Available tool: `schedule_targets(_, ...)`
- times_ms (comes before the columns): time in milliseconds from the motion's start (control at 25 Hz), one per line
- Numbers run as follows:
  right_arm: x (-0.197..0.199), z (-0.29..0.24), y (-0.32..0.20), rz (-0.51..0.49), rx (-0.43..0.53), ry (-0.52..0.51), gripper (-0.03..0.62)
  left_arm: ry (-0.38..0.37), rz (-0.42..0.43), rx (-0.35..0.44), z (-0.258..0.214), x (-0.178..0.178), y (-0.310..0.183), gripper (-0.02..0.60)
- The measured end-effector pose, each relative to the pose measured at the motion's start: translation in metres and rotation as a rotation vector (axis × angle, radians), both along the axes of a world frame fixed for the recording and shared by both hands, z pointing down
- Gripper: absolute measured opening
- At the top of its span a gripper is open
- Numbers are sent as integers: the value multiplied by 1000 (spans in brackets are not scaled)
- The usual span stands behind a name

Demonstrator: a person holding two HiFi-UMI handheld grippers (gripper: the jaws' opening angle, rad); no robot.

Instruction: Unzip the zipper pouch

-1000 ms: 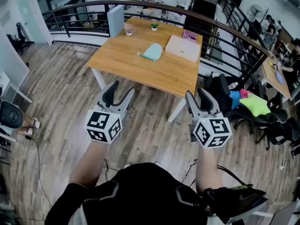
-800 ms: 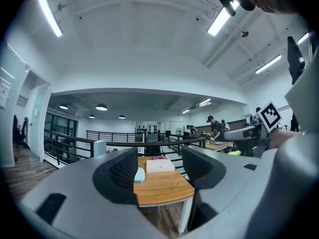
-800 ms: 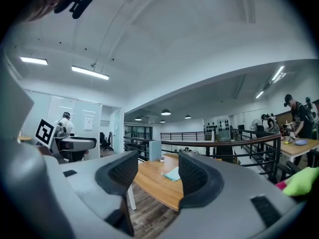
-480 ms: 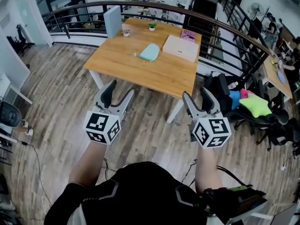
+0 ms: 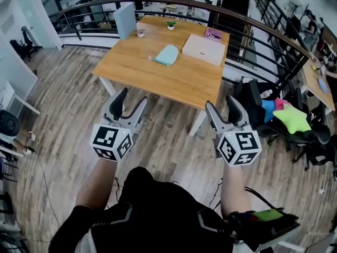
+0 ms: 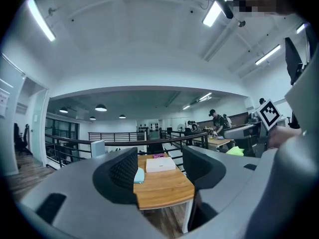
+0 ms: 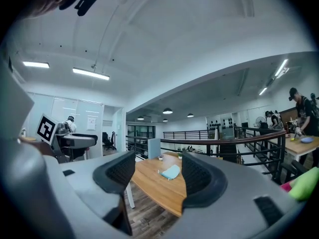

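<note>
A light teal zipper pouch [image 5: 166, 55] lies on the far half of a wooden table [image 5: 158, 80], well ahead of both grippers. My left gripper [image 5: 132, 96] is held level over the floor short of the table's near edge. Its jaws have just been opening and nothing is between them. My right gripper [image 5: 221, 102] is held beside it by the table's near right corner. Its jaws have also just been opening and are empty. In the left gripper view the pouch [image 6: 139, 175] peeks out beside the left pad. In the right gripper view the pouch [image 7: 171, 172] shows between the jaws, far off.
A white box [image 5: 204, 50], a pink book [image 5: 213, 33], a small potted plant [image 5: 170, 25], a cup [image 5: 140, 33] and a grey-blue panel [image 5: 125, 20] share the table. A dark railing [image 5: 253, 33] runs behind it. Office chairs with bright cushions [image 5: 289, 119] stand to the right.
Both grippers have edged forward toward the table. The right gripper's jaws stand wider apart than a second ago, and the left's are slightly wider.
</note>
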State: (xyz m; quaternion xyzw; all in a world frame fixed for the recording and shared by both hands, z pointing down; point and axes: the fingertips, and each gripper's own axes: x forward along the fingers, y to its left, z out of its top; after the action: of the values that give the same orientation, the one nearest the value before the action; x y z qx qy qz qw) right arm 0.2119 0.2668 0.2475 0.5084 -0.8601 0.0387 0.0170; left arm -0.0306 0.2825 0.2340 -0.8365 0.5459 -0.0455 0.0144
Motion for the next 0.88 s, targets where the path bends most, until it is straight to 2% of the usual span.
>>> schedule_targets(80, -3, 8, -8, -7, -19, 1, 299, -4, -4, -6, 5, -1, -7, 284)
schedule_targets(320, -17, 18, -52, 10, -29, 43, 298, 35, -24, 48, 6, -23, -62, 284)
schedule_targets(520, -46, 16, -107, 19, -33, 69, 293, 49, 24, 31, 10, -49, -130, 284)
schedule_targets(640, -68, 9, -141, 21, -26, 66, 266, 60, 42, 21, 10, -68, -172, 284)
schedule_targets(880, -105, 8, -196, 32, -32, 67, 264, 54, 67, -13, 19, -106, -234, 284)
